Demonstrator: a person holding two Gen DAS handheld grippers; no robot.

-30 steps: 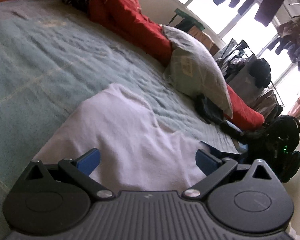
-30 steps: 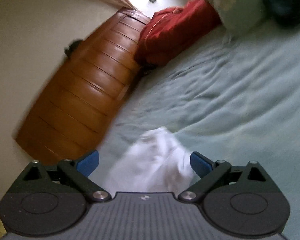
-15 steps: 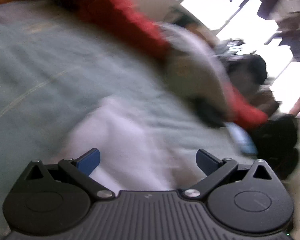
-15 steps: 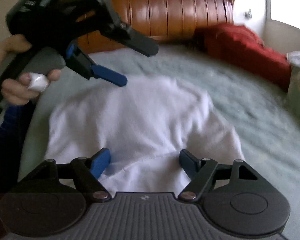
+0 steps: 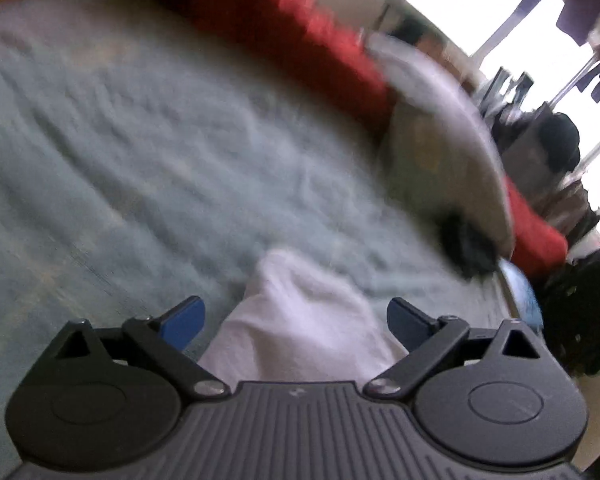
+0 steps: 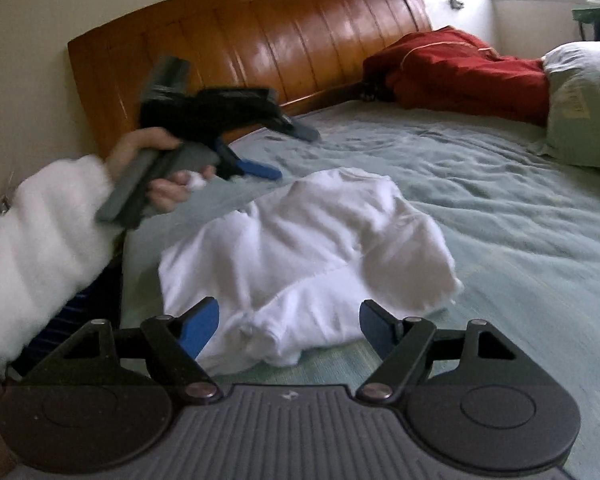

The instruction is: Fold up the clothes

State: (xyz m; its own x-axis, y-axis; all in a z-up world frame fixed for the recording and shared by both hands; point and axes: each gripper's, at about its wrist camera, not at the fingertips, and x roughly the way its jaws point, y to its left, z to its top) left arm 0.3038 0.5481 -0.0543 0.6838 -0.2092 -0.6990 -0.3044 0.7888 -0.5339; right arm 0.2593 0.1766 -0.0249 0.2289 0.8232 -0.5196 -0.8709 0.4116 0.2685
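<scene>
The white garment (image 6: 308, 256), flatter half a second ago, now lies bunched near the bed's (image 6: 500, 216) foot edge. Left gripper (image 6: 276, 152) has lifted clear, jaws apart; right gripper (image 6: 288, 320) gapes, empty. Folding appears unfinished.

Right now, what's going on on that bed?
A person is folding laundry with two handheld grippers. A crumpled white cotton garment lies on the pale green bedspread, not yet neatly folded. The left gripper is lifted above the garment's far edge, open and holding nothing. The right gripper is also open, with the garment's near edge between its fingers, not clamped. A red blanket and a pillow sit by the wooden headboard.
</scene>
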